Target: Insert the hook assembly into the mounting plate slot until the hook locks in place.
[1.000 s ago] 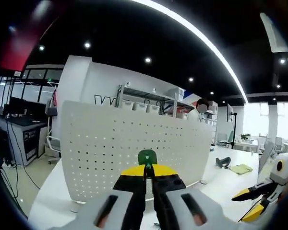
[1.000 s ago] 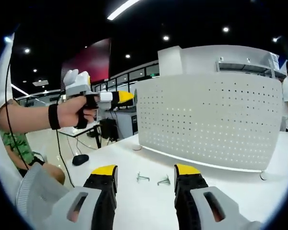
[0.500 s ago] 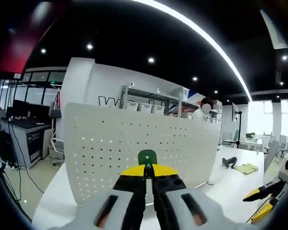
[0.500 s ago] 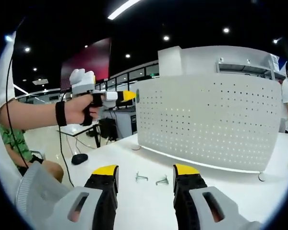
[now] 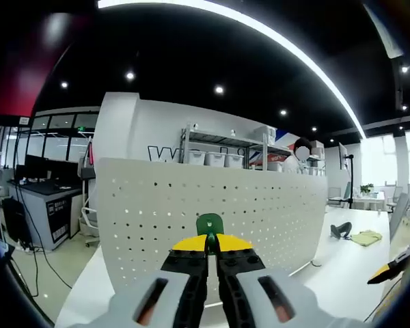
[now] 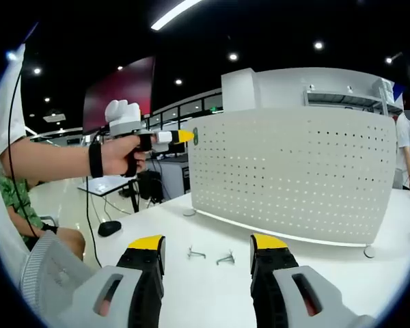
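In the left gripper view, your left gripper (image 5: 210,240) pinches the green hook assembly (image 5: 209,223) between its jaws, just before the mounting plate (image 5: 260,205); insertion seems not yet done.

In the right gripper view, your right gripper (image 6: 208,244) hangs with jaws spread near two spare hooks (image 6: 210,256) on the tabletop (image 6: 212,301) before the plate.

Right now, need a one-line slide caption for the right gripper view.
Left hand-held gripper brings the green hook to the pegboard edge; two spare hooks lie on the table.
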The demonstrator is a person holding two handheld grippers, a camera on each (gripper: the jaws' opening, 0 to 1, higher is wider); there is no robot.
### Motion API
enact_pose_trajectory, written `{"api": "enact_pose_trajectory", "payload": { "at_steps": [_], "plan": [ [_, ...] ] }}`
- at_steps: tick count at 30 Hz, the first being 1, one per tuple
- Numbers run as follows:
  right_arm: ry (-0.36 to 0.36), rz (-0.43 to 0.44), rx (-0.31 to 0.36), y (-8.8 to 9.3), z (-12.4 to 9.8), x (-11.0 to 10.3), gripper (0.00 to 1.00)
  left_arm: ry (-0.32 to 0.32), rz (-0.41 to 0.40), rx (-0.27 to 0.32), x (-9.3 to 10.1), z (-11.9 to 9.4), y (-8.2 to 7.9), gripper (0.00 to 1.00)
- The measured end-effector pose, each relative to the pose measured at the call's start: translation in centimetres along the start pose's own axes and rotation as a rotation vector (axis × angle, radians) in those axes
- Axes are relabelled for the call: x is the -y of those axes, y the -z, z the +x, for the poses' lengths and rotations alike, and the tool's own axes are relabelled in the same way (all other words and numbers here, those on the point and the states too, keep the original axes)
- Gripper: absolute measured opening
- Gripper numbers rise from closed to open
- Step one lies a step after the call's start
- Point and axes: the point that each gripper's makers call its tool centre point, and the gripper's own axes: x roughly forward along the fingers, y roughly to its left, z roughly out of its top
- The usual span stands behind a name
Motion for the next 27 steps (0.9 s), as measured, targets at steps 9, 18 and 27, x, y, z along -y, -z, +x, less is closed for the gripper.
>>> {"api": "enact_pose_trajectory", "payload": {
  "at_steps": [9,18,27],
  "plan": [
    [0.005,0.011,0.002,0.2,0.0,0.2,0.5,-0.003,0.046,0.018,0.1,1.4,-0.9,0.03],
    [0.009,0.007,-0.004,0.3,0.0,0.5,0.49,-0.021,0.104,0.036,0.3,2.4,-1.6,0.02],
    [0.009,0.003,0.0,0.1,0.0,0.6,0.49,-0.053,0.12,0.012,-0.6,3.4,-1.5,0.03]
  ]
}}
